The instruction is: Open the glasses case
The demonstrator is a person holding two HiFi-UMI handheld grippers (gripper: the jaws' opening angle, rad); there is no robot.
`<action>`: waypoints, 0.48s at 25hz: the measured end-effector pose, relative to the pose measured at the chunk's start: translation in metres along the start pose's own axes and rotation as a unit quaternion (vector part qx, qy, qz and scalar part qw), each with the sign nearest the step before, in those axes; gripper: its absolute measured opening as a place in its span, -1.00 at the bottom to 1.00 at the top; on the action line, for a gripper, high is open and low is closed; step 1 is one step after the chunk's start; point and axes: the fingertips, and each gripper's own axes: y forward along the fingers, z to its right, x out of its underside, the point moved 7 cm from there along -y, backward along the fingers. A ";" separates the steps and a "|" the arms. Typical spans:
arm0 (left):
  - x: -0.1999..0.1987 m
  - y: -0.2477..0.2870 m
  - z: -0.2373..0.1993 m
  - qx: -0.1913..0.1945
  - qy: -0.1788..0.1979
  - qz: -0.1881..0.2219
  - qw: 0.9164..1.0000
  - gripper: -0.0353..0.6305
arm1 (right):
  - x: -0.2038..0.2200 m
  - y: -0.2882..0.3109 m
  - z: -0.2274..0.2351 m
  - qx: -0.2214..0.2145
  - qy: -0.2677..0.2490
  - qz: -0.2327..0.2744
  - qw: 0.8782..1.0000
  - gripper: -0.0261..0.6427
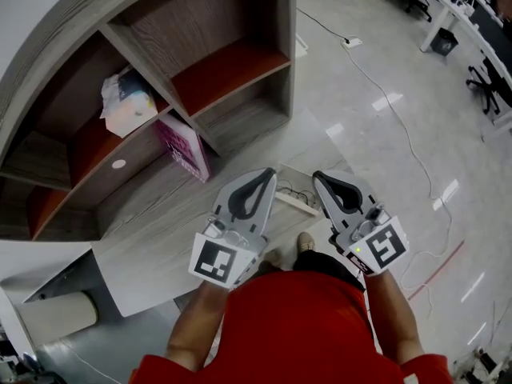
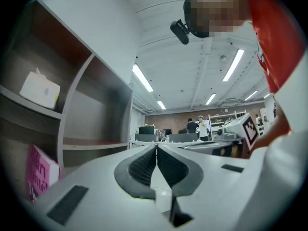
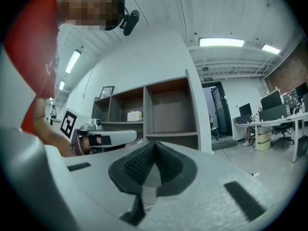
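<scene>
No glasses case shows in any view. In the head view my left gripper point(image 1: 269, 174) and right gripper point(image 1: 318, 176) are held side by side in front of the person's red shirt, both raised and pointing level toward the shelf unit. The left gripper point(image 2: 156, 147) has its ribbed pads pressed together with nothing between them. The right gripper point(image 3: 154, 144) is likewise shut and empty. Each gripper appears in the other's view: the right gripper's marker cube point(image 2: 250, 127) at the right, the left gripper's body point(image 3: 103, 137) at the left.
A wooden shelf unit point(image 1: 240, 70) stands ahead, holding a white tissue box point(image 1: 128, 102) and a pink book point(image 1: 186, 146). A power strip point(image 1: 296, 203) and a long cable point(image 1: 392, 110) lie on the glossy floor. Desks and chairs point(image 1: 448, 22) are at the far right.
</scene>
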 end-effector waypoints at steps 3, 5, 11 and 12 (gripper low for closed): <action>-0.006 -0.005 -0.001 -0.005 0.007 0.019 1.000 -0.86 | -0.004 -0.002 -0.007 0.008 0.008 0.010 1.000 -0.91; -0.008 -0.008 -0.002 -0.009 0.008 0.027 1.000 -0.87 | -0.005 -0.003 -0.009 0.013 0.005 0.013 1.000 -0.91; -0.010 -0.010 -0.002 -0.007 0.017 0.030 0.999 -0.87 | -0.007 -0.005 -0.011 0.025 -0.007 0.017 1.000 -0.91; -0.009 -0.010 -0.001 -0.006 0.017 0.030 0.999 -0.87 | -0.007 -0.006 -0.011 0.025 -0.008 0.019 0.999 -0.91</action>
